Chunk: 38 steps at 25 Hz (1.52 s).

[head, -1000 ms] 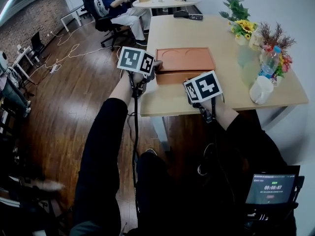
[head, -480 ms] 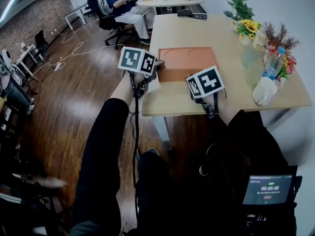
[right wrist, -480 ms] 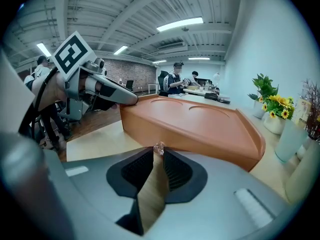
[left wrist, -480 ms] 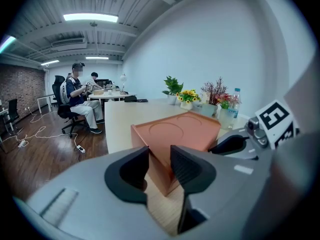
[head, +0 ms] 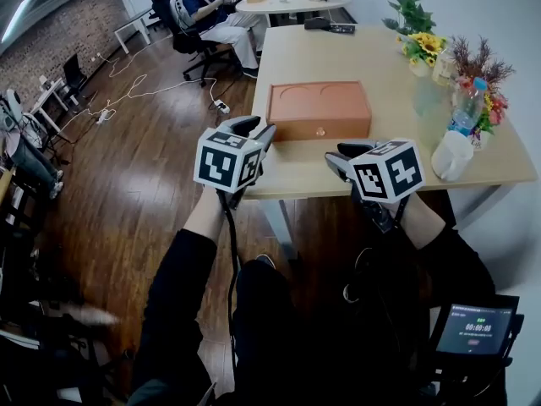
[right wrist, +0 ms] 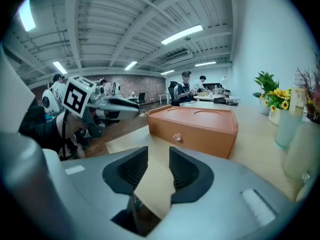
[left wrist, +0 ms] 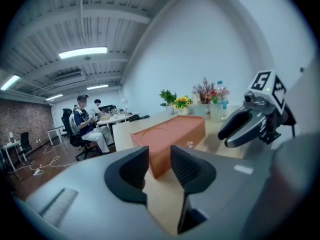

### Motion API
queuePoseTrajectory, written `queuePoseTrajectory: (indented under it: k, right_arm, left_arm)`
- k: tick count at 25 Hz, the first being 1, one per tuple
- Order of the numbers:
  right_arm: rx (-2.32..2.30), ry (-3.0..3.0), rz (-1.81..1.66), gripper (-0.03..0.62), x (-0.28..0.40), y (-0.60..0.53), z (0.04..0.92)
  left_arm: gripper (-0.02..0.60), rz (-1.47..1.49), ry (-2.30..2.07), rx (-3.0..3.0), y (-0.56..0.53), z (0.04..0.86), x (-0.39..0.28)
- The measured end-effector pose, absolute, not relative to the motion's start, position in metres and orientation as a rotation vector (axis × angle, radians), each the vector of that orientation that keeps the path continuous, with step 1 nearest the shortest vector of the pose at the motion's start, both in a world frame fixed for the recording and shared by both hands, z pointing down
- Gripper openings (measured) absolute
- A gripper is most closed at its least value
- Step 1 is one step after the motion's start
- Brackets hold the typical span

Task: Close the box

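Since half a second before, the left gripper [head: 254, 128] and right gripper [head: 347, 156] had pulled back from the orange-brown box [head: 319, 112] to the table's [head: 338, 53] near edge. Each had its jaws a narrow gap apart, gripping nothing. The box sat lid-down on the table, at 1 o'clock from the left gripper and 11 o'clock from the right, clear of both.

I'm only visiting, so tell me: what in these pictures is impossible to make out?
Inside of the box: all views; it is shut, so its own top covers the contents.
Back of the box: all views; the box itself hides it.
Knob on the box front: tiny in the head view and soft in the right gripper view, so its kind is unclear.
Screen: head view, bottom right; digits too small to read.
Bottle label: head view; too small.
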State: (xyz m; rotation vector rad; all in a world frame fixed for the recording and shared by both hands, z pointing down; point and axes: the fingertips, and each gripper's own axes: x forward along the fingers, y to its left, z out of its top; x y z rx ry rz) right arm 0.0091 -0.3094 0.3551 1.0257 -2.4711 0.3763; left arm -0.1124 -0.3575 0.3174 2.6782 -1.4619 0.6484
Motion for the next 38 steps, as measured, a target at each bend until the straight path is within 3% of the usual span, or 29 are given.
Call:
queuePoseTrajectory:
  k: [7, 20, 24, 27, 31, 38]
  right_arm:
    - [1.024, -2.714, 0.399, 0.133, 0.039, -0.232, 0.324]
    - [1.131, -3.017, 0.113, 0.132, 0.035, -0.119, 0.298]
    - [1.262, -3.025, -0.118, 0.132, 0.023, -0.109, 0.282]
    - [1.403, -2.975, -0.301, 0.132, 0.026, -0.112, 0.273]
    - [1.512, -2.936, -0.335, 0.129, 0.036, -0.12, 0.272]
    - [1.589, -2.877, -0.352, 0.107, 0.047, -0.136, 0.275]
  left_arm:
    - [0.118, 0.177, -1.457, 2.828, -0.217, 0.292, -0.084]
    - [0.118, -0.079, -1.319, 3.012, -0.059, 0.287, -0.013]
    - [0.118, 0.026, -1.356, 3.05, -0.061, 0.291, -0.013]
    - [0.118, -0.101, -1.475, 2.976, -0.084, 0.281, -0.031]
    - [0.117, -0.214, -1.662, 2.901, -0.108, 0.274, -0.056]
    - [0.117, -0.15, -1.702, 2.842, -0.127, 0.29, -0.068]
